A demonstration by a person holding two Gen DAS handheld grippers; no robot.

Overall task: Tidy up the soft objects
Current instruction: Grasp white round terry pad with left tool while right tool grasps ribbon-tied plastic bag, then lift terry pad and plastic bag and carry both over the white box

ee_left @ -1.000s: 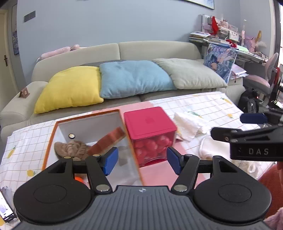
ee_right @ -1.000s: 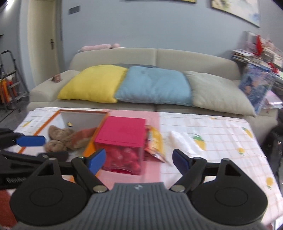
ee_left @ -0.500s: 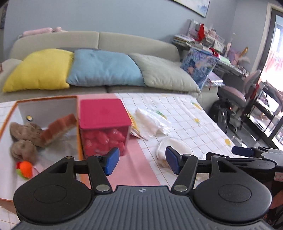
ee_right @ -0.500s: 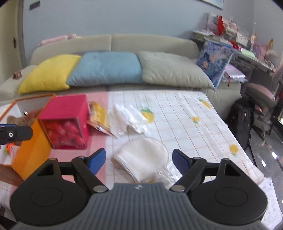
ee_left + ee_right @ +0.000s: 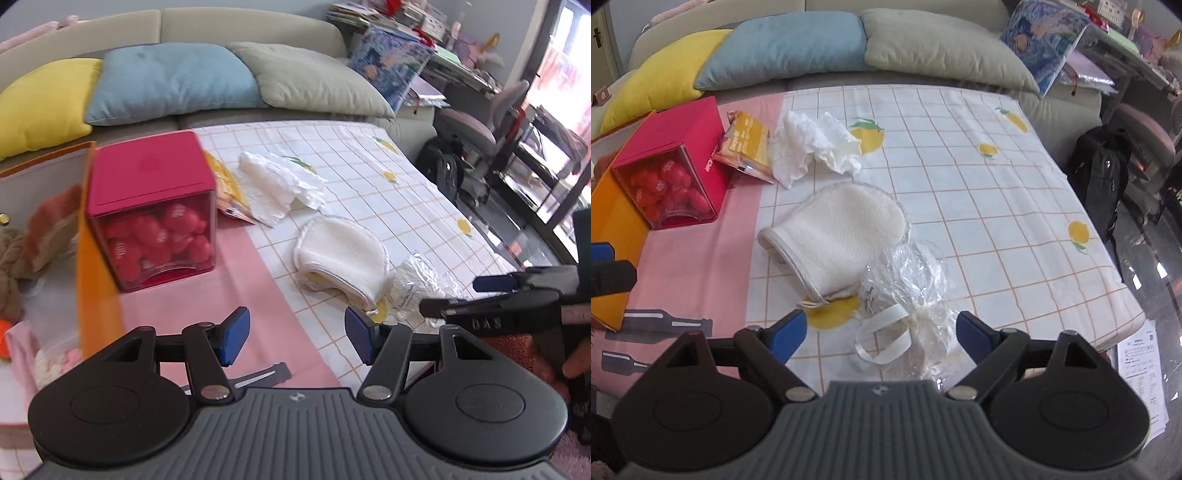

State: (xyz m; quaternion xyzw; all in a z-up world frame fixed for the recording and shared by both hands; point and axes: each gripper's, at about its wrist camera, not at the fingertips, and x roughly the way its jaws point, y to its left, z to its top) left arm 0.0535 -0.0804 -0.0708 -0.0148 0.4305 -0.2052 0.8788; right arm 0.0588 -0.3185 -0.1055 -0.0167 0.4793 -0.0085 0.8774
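Observation:
A cream terry mitt (image 5: 834, 236) lies flat on the checked tablecloth, with a crumpled white cloth (image 5: 812, 147) behind it. Just in front of it lies a clear plastic bag with a white ribbon (image 5: 908, 306). My right gripper (image 5: 881, 338) hovers over that bag. Its jaws are opening, the bag sits between the fingers and the pads do not touch it. My left gripper (image 5: 297, 338) is open and holds nothing, over the pink cloth just left of the mitt (image 5: 343, 254). The right gripper (image 5: 458, 295) shows at that view's right edge.
A red-lidded clear box of red balls (image 5: 155, 214) stands beside an orange open box (image 5: 92, 277) holding plush toys. A yellow packet (image 5: 746, 144) lies behind the red box. A sofa with cushions (image 5: 170, 74) is beyond; the table edge, a backpack (image 5: 1104, 173) and floor lie right.
Both views have swung right and tilted down, from the orange box and red box to the mitt and plastic bag, which are now close. The right jaws stand slightly wider.

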